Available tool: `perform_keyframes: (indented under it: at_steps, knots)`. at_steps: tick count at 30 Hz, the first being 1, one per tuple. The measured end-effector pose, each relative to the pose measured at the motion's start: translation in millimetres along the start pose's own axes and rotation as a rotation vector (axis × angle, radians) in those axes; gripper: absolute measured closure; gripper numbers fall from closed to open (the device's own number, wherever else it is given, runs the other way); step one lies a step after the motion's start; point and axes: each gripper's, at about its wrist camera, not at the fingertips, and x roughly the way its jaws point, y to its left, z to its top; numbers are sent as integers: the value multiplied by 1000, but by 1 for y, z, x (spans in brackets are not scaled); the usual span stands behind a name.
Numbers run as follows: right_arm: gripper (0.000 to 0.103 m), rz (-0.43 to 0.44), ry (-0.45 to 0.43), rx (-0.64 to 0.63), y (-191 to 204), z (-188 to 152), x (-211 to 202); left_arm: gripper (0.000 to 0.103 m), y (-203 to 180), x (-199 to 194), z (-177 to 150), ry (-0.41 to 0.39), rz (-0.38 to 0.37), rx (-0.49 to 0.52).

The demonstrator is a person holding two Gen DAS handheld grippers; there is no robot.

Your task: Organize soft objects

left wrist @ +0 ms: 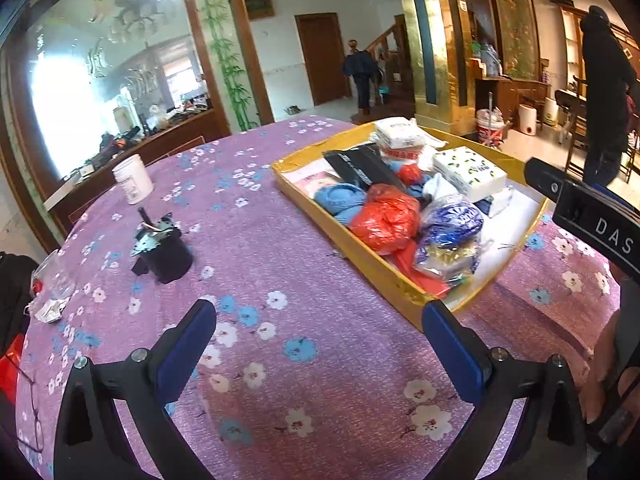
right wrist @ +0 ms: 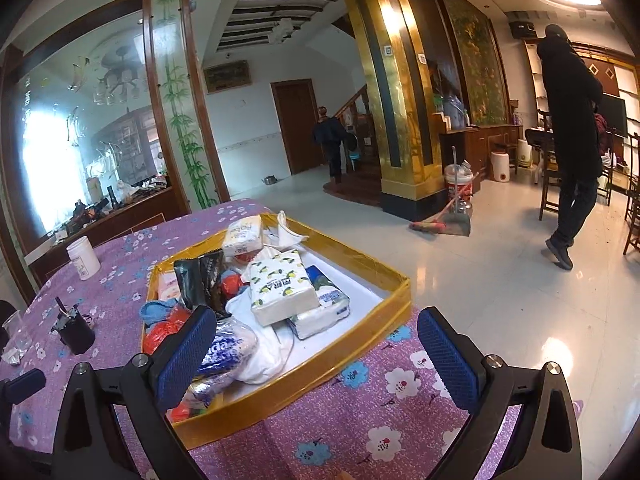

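Both the left gripper (left wrist: 320,332) and right gripper (right wrist: 316,344) hang spread and empty over the flowered purple cloth (left wrist: 280,248), the gold-rimmed tray (left wrist: 384,276) of crinkly bags and soft tissue packs (right wrist: 282,288) lying at two o'clock of the left.

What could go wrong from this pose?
1. The tray sits near the table edge, one corner close to overhanging; a push could tip it.
2. The lemon-print tissue pack lies loose on the pile and may slide off if neighbours are pulled.
3. The black cup could be knocked by the open left gripper.
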Motion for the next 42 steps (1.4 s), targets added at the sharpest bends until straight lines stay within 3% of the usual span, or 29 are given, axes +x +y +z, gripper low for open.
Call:
perform_keyframes:
  at_steps: [9,42]
  knots:
    - [1,-50,-25,-103,17,-9,-7,1,0,-3,-2,-21,43,9]
    - [1,-27,-9,-55,6,-8,-3,1,-4,-6,-3,-24,54,41]
